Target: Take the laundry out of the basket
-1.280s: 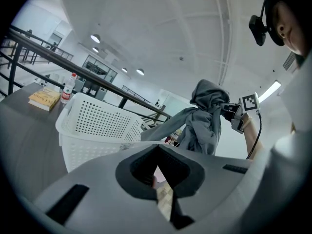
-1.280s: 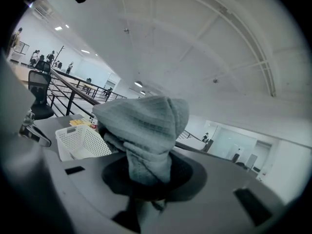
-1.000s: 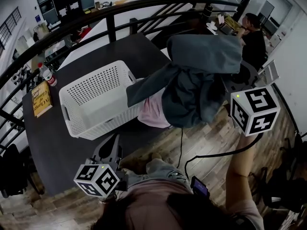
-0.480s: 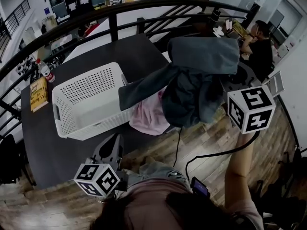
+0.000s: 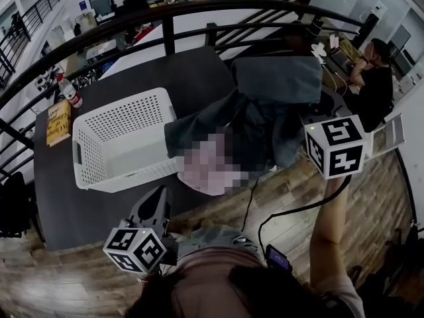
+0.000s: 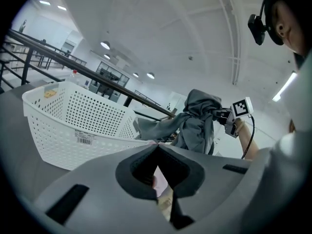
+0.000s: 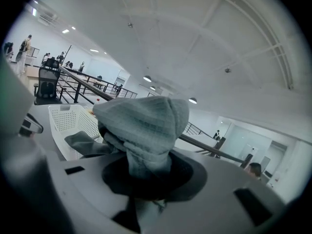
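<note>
Right of the basket [image 5: 132,174], the right gripper [image 7: 141,179] is clamping the grey laundry [image 5: 271,111] in its jaws and holding it high, likely so it is hanging clear of the surface [image 5: 192,71]. The left gripper [image 5: 159,201] is hovering low, jaws closed and empty.

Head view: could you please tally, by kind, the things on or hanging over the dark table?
Baskets: 1 (white laundry basket)
Garments: 2 (gray garment, pink garment)
Books: 1 (yellow book)
Bottles: 1 (plastic bottle)
Total: 5
</note>
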